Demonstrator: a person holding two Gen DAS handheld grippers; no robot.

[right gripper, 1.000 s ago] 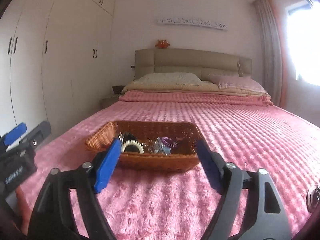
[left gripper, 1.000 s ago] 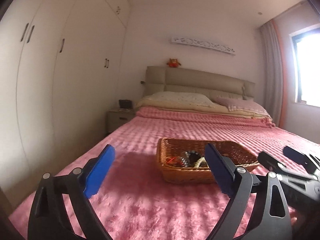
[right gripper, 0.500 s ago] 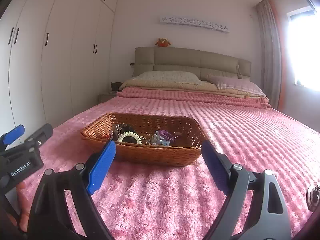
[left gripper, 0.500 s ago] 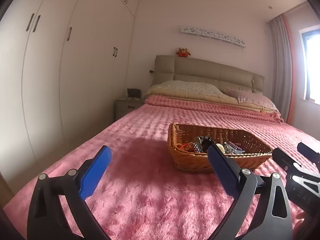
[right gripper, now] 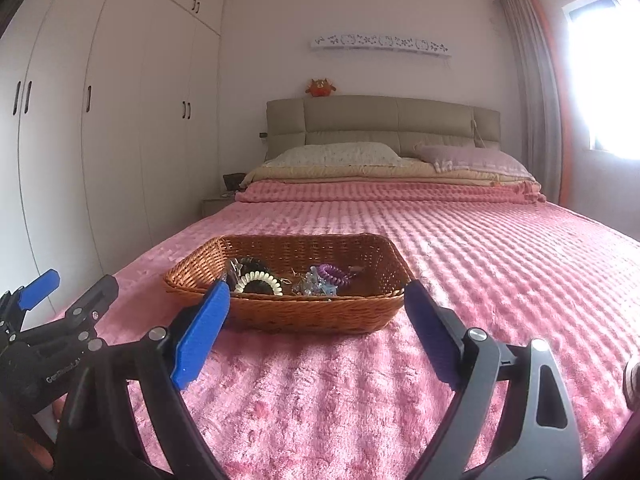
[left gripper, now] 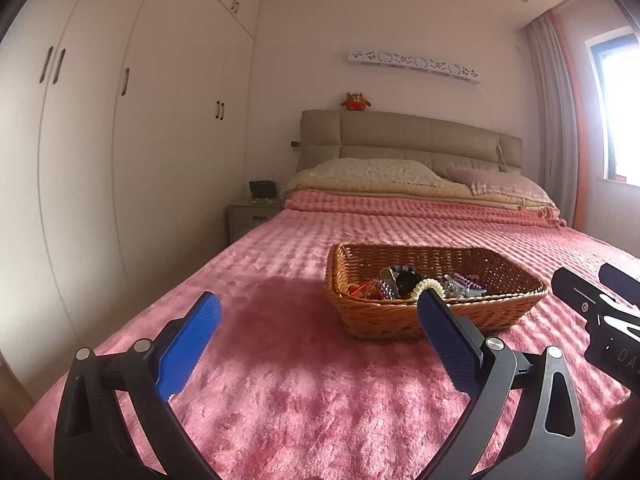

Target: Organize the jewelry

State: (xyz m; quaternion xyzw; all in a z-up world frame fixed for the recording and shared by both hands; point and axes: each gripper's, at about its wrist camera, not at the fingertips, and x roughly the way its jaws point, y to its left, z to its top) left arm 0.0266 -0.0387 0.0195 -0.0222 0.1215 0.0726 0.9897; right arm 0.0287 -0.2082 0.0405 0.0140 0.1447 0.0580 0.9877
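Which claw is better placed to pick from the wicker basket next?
Right, probably. The right claw is open and squarely faces the brown woven wicker basket. The left claw, also open, has it off toward its right finger.

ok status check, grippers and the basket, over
Left gripper open, empty. Right gripper open, empty. Wicker basket on pink blanket, jewelry untouched inside. Nothing in the way.
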